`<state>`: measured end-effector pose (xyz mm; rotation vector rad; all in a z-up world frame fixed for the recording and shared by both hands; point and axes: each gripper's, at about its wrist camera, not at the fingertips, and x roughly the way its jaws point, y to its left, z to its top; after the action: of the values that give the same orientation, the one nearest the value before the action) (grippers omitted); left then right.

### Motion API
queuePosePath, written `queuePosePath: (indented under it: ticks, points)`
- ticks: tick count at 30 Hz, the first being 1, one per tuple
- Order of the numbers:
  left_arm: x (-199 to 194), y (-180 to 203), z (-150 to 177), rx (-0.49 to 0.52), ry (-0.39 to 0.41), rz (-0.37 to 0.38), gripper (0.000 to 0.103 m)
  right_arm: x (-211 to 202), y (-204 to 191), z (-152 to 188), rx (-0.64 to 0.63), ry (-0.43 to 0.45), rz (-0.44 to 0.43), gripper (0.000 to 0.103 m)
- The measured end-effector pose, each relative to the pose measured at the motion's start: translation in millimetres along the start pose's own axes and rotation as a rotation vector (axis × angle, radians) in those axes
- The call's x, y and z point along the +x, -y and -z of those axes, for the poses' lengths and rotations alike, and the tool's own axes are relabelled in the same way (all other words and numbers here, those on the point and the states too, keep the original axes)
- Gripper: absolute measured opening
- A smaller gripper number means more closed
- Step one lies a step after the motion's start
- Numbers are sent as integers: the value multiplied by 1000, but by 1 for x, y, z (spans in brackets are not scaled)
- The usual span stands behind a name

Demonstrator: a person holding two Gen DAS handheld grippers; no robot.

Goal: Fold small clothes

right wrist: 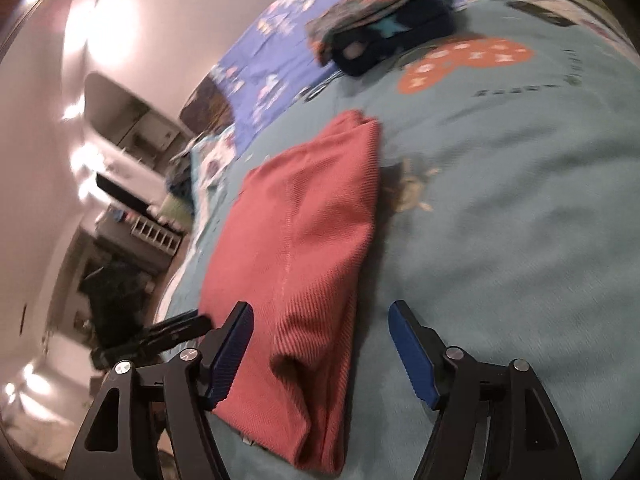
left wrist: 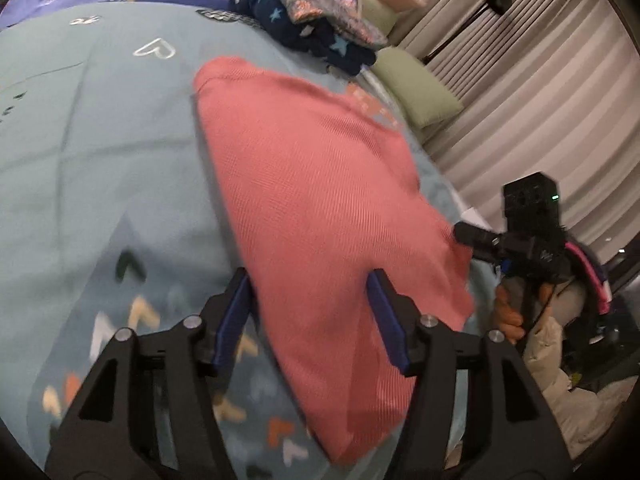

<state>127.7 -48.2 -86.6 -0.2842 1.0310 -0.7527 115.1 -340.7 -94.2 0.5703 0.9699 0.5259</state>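
Left wrist view: left tongs (left wrist: 310, 304) stood wide apart, gripping nothing, over the folded pink garment (left wrist: 320, 184) on the bed (left wrist: 100, 152). Right wrist view: right tongs (right wrist: 320, 336) likewise agape, empty, at its near end. Recommend pinching both near corners evenly before folding.

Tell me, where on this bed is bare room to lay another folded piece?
Bare teal bedspread lies right of the pink garment, below the orange print. It's crowded at the far end, where the folded pile sits.

Pleated curtains (left wrist: 520, 80), teal-covered bed (left wrist: 100, 140)
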Motion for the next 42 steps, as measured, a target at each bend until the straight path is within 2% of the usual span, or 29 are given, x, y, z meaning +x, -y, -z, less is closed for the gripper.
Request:
queuePosePath:
  ticks: [8,13,20,29,34,37,38,40,42]
  points:
    - [17,-14,-25,21,-30,114,63,34,1,-36,-58,-61,-77,73]
    - [27,-12,-40,86,-56,122,63,53,-2,-55,-109,-108,-72,73]
    - [39,-11,-55,129,-71,144,63,70,4,-78,-108,-151,-141,72]
    - [47,-14,-70,149,-80,173,63,76,6,-87,-128,-140,-141,66]
    - [50,-18,-74,132,-74,188,63,74,14,-89,-115,-131,-139,51]
    - [50,-17,-75,135,-71,182,63,67,16,-83,-108,-126,-136,47]
    - [50,-15,-75,141,-68,173,60,66,16,-83,-109,-125,-131,46]
    - [48,-11,-75,159,-49,127,46,64,12,-83,-114,-118,-107,31]
    - [43,-6,-75,178,-24,96,35,59,8,-81,-115,-98,-91,24]
